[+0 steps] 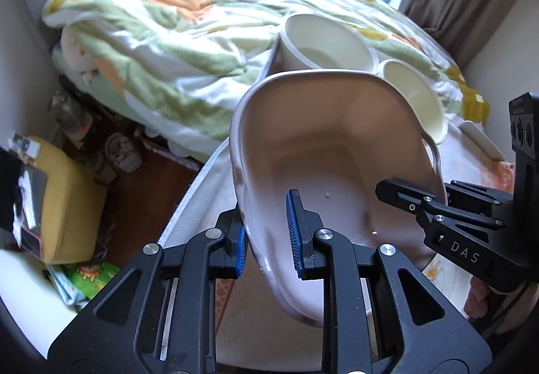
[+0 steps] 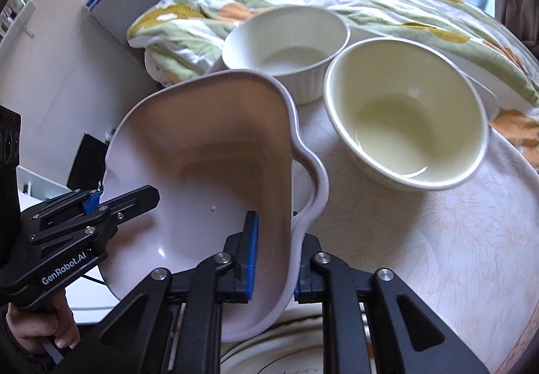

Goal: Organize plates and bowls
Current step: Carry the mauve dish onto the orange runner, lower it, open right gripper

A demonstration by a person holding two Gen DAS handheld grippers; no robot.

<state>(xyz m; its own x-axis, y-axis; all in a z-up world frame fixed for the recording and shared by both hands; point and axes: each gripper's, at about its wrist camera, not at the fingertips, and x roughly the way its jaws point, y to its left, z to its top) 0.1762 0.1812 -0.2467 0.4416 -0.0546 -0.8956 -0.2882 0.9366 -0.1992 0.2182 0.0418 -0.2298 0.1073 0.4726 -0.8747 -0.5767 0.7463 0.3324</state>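
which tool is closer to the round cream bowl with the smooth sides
Right. The right tool clamps the handled dish on the side facing that bowl; the left tool grips the dish's far side.

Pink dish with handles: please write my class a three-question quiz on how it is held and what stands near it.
1. Where on the pink dish do the left tool and the right tool clamp?
2. True or false: the dish is full of soup.
3. How many cream bowls stand beyond it on the table? A one, B two, C four.
Key: 1, on opposite side walls, each with one finger inside and one outside; 2, false; 3, B.
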